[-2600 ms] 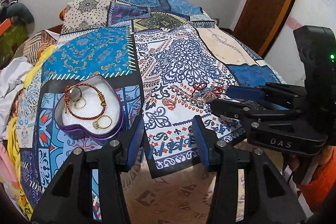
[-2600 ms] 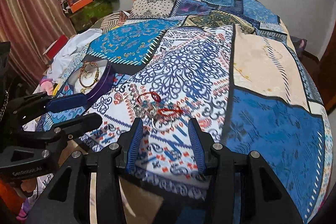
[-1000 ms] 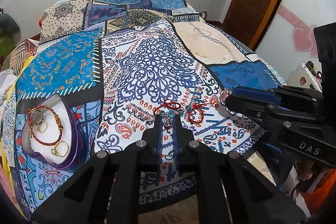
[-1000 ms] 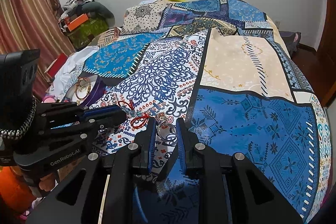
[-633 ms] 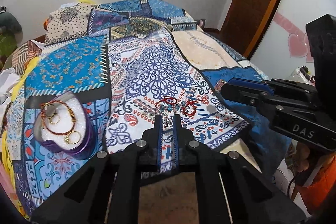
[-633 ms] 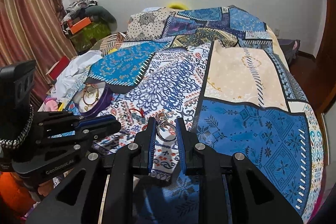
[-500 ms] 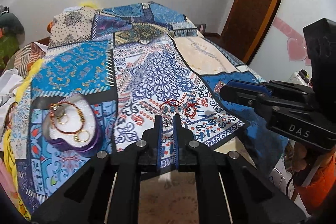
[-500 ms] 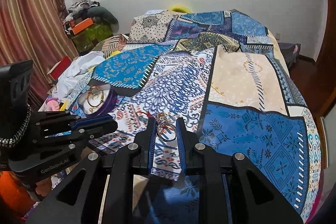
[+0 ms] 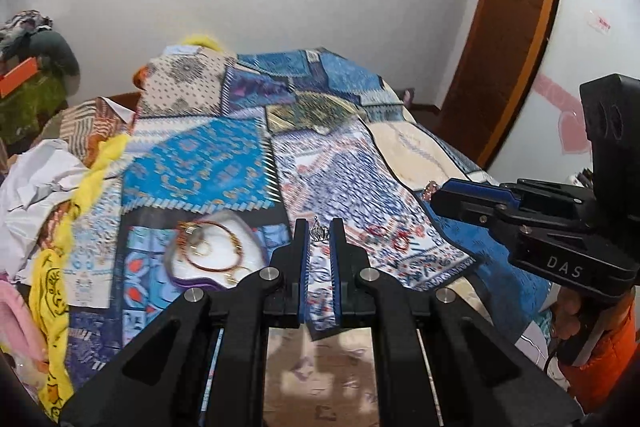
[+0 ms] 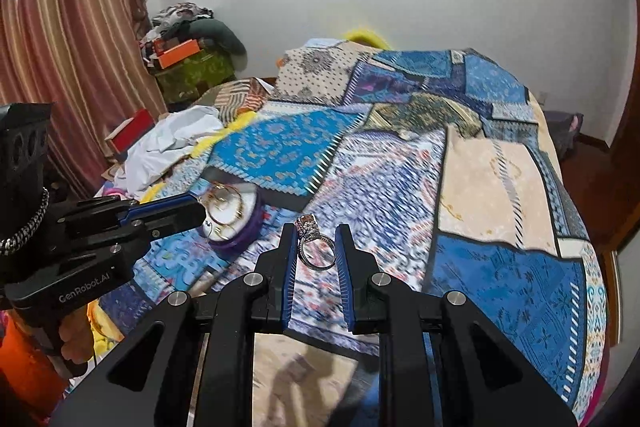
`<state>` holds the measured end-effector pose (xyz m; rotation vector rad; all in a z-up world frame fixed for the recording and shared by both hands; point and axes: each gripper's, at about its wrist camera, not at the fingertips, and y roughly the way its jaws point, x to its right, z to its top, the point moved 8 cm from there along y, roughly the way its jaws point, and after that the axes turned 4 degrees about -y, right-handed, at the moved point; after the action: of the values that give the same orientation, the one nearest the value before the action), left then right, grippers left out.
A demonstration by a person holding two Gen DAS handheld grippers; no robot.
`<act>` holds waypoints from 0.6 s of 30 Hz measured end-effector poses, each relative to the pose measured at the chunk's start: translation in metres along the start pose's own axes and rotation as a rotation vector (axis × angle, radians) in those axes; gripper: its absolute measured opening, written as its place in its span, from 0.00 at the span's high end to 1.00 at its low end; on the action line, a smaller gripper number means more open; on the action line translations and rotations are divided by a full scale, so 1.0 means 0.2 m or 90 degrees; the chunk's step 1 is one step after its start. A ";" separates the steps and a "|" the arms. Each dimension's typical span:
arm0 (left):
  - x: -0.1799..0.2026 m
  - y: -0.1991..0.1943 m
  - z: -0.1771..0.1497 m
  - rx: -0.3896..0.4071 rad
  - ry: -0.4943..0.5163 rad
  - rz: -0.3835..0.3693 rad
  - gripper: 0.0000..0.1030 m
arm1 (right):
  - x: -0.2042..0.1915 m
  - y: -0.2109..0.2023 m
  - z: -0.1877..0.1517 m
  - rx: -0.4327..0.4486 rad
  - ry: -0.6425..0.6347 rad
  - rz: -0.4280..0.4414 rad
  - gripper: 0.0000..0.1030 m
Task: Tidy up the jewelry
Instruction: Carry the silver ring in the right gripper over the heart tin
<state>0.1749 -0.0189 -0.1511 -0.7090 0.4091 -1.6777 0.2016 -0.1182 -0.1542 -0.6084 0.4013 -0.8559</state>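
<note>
My left gripper point(image 9: 319, 225) is shut on a small silver crown-shaped ring point(image 9: 320, 234), held above the patchwork bedspread point(image 9: 208, 163). Just to its left lies a purple heart-shaped box point(image 9: 180, 277) with a white lining, holding a red-gold bracelet point(image 9: 212, 251) and gold rings. My right gripper point(image 10: 316, 230) is shut on a silver ring with a stone point(image 10: 314, 247), also lifted off the bed. It shows at the right of the left wrist view as right gripper point(image 9: 448, 197). Red bracelets point(image 9: 386, 235) lie on the bedspread between the two grippers. The box point(image 10: 236, 227) sits beside the left gripper point(image 10: 196, 211).
White and yellow cloths point(image 9: 48, 187) are heaped along the bed's left side. Behind them stands a green bundle with an orange box point(image 10: 180, 53). A striped curtain point(image 10: 60, 67) hangs at the left and a wooden door point(image 9: 508, 27) is at the right. The bed's near edge point(image 9: 320, 335) is just below the fingers.
Both grippers have risen off the bedspread with their rings. The left one has shifted left, so the heart box now lies close beside its fingers. The red bracelets stayed on the bed.
</note>
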 end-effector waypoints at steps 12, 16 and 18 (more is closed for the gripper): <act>-0.29 -0.15 0.08 0.057 -0.032 0.047 0.92 | -0.26 0.11 0.16 0.020 -0.051 0.035 0.83; -0.38 -0.17 0.09 0.067 -0.042 0.057 0.92 | -0.32 0.18 0.19 0.014 -0.057 0.046 0.83; -0.42 -0.17 0.10 0.071 -0.046 0.062 0.92 | -0.34 0.21 0.19 0.010 -0.061 0.050 0.83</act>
<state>0.1703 0.0725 -0.1341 -0.6556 0.2913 -1.5662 0.2061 -0.0303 -0.1452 -0.6127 0.3293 -0.7521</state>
